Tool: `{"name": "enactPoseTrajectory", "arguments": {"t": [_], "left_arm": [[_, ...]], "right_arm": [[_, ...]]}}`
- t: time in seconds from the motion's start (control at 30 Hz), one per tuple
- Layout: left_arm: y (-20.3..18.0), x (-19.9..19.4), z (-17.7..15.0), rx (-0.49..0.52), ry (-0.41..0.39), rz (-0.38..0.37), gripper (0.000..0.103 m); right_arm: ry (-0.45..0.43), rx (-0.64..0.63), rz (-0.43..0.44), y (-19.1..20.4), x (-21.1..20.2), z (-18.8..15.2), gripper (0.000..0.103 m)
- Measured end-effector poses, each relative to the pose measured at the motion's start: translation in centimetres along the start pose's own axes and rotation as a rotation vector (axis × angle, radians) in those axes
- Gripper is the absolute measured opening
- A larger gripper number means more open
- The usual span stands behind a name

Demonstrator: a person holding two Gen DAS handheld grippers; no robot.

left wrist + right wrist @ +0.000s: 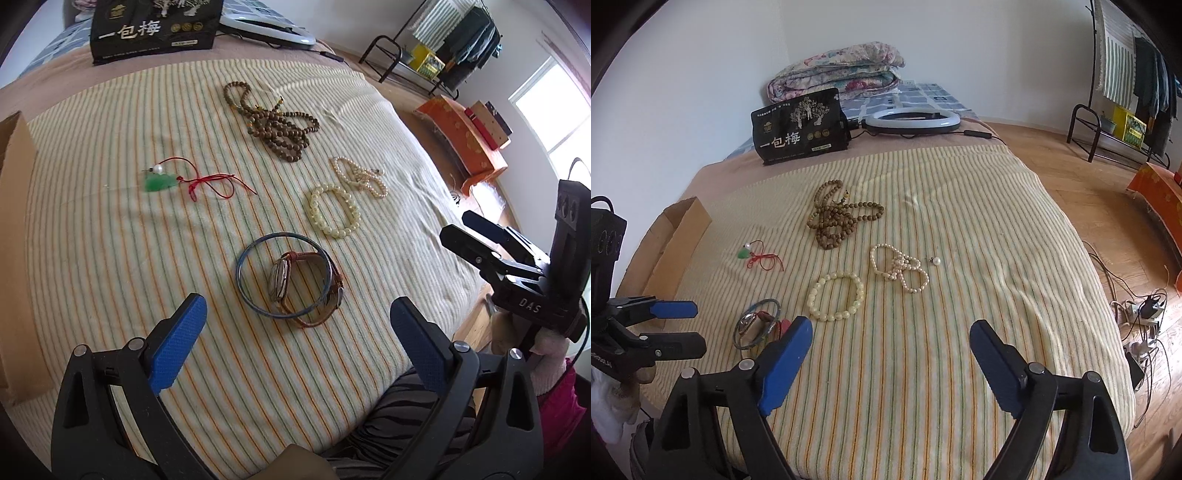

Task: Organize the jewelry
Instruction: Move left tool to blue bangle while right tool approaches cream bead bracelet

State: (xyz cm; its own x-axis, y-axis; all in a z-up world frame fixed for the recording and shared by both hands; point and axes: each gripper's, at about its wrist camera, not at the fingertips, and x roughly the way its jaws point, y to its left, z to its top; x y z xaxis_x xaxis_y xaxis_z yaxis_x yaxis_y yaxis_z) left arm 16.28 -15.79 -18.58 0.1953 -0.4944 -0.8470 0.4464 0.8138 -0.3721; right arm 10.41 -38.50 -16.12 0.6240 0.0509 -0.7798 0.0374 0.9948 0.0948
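From the left wrist, the left gripper (295, 343) hangs with fingers wide and empty just short of the thin blue bangle (283, 274) ringing a brown-strapped wristwatch (295, 284) on the striped bed (110, 258); stiff, light, probably slippery, best pinched across its rim. From the right wrist, the right gripper (890, 363) also stands wide and empty, with the cream bead bracelet (835, 295) beyond the bangle.

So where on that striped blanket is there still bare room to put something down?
Bare: the striped blanket right of the pearl strands, and the near strip below the cream bracelet. Crowded: the middle, from the wooden beads to the bangle.
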Motion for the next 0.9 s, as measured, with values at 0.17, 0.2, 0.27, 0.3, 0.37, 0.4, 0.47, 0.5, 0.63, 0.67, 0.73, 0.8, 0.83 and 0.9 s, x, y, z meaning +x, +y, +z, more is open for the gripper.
{"name": "enactPoseTrajectory", "arguments": {"t": [0.17,0.2,0.27,0.3,0.37,0.4,0.47,0.5,0.63,0.67,0.73,0.8,0.83,0.9], "left_arm": [[-0.4,1.5,0.5,0.026,0.023,0.013,0.101],[-0.5,1.8,0.6,0.031,0.024,0.023,0.101],[-0.5,2.2,0.8,0.036,0.028,0.042,0.101],[-0.5,2.6,0.9,0.037,0.032,0.045,0.101],[-0.3,3.1,1.1,0.033,0.039,0.050,0.101],[-0.3,3.3,1.2,0.033,0.043,0.051,0.101],[-0.2,3.6,1.3,0.030,0.049,0.054,0.101],[-0.1,3.7,1.3,0.029,0.052,0.059,0.101],[0.4,4.2,1.4,0.008,0.055,0.066,0.101],[0.6,4.3,1.4,0.002,0.057,0.065,0.101],[0.8,4.6,1.4,-0.006,0.063,0.065,0.101],[0.8,4.8,1.4,-0.003,0.069,0.063,0.101],[0.7,4.8,1.3,0.001,0.070,0.066,0.100],[0.7,4.9,1.3,0.004,0.072,0.072,0.095]], "right_arm": [[0.014,0.006,-0.001,-0.3,0.7,-0.1,0.088],[0.017,0.005,-0.002,-0.4,0.8,-0.1,0.088],[0.019,0.000,-0.005,-0.3,1.1,-0.1,0.088],[0.021,-0.002,-0.007,-0.3,1.2,-0.1,0.087],[0.023,-0.006,-0.007,-0.4,1.3,-0.1,0.087],[0.023,-0.008,-0.007,-0.4,1.4,-0.1,0.087],[0.025,-0.012,-0.007,-0.5,1.6,-0.1,0.086],[0.026,-0.013,-0.007,-0.5,1.8,-0.1,0.086],[0.035,-0.022,0.008,-0.4,2.5,0.2,0.084],[0.038,-0.026,0.014,-0.3,2.7,0.2,0.084],[0.047,-0.032,0.033,-0.1,3.2,0.4,0.082],[0.065,-0.031,0.054,0.2,4.0,0.7,0.082],[0.074,-0.026,0.069,0.3,4.4,0.9,0.081],[0.092,-0.018,0.085,0.5,5.5,1.2,0.077]]}}
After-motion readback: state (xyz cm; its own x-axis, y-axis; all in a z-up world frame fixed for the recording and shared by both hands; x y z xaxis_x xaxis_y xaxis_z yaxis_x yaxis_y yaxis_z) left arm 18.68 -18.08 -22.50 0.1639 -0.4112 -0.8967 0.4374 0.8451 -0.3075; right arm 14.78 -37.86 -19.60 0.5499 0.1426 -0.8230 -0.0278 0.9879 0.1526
